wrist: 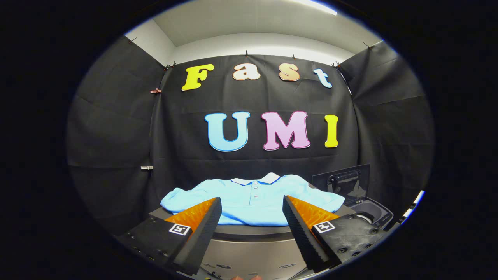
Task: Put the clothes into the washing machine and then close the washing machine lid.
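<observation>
A light blue polo shirt (253,200) with a white collar lies spread flat on a dark tabletop (249,230), just beyond my fingers. My gripper (252,205) is open, its two fingers wide apart with nothing between them, hovering short of the shirt's lower hem. To the right of the shirt stands the washing machine (369,216), its dark lid (344,181) raised upright behind the round drum opening.
Black cloth walls close in the booth at the back and on both sides. The table's metallic front face (249,252) drops below the shirt. Small clips hang on the left wall.
</observation>
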